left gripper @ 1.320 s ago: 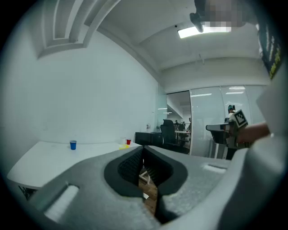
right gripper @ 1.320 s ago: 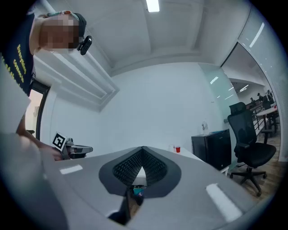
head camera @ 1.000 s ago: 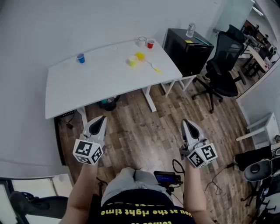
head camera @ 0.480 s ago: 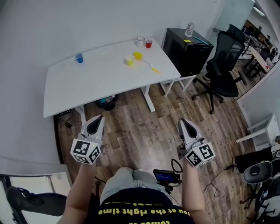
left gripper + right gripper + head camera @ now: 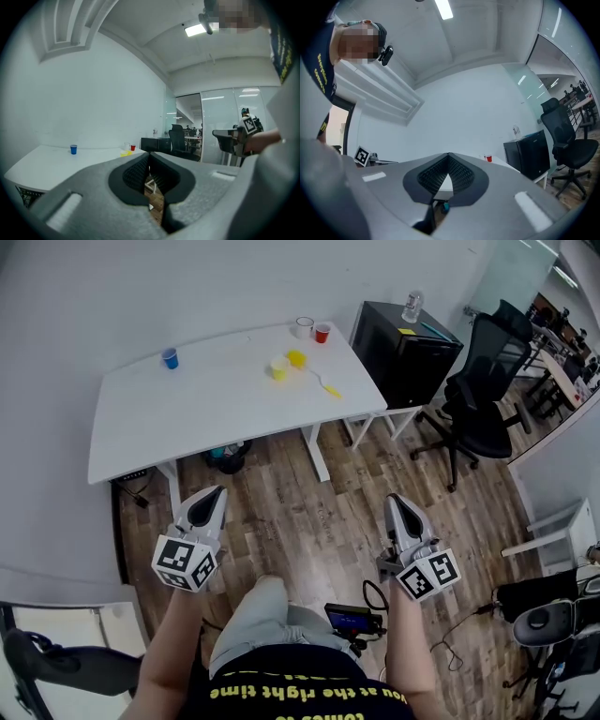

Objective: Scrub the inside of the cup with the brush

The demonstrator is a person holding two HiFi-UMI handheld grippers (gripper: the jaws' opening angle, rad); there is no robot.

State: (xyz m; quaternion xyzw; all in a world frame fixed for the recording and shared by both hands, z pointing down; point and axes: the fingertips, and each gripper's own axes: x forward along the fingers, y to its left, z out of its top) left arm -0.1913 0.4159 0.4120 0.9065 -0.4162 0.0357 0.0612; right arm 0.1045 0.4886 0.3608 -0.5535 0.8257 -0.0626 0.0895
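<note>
Hardly anything is changing since a second ago: one knee (image 5: 263, 589) is swinging forward over the plank floor (image 5: 309, 521), and both tongs are staying low, well apart from the work.

The worktop (image 5: 216, 413) is lying ahead, a smooth white rectangular slab on white legs.

The left tongs (image 5: 212, 495) and right tongs (image 5: 397, 504) are both pressing together on nothing, their ribbed dark pads meeting inside grey shells. This is probably just a carrying posture while approaching.

Small tapered cups, seemingly thin plastic, are sitting along the far edge. A blue cup (image 5: 170, 358) is standing toward the left, and a clear cup (image 5: 304, 327) and red cup (image 5: 322, 332) are at the far right corner.

The yellow cup (image 5: 278, 367), likely the one to scrub, is waiting just beside the yellow brush (image 5: 314, 373), whose thin handle is pointing toward the right edge. Its bristles are too small to judge.
</note>
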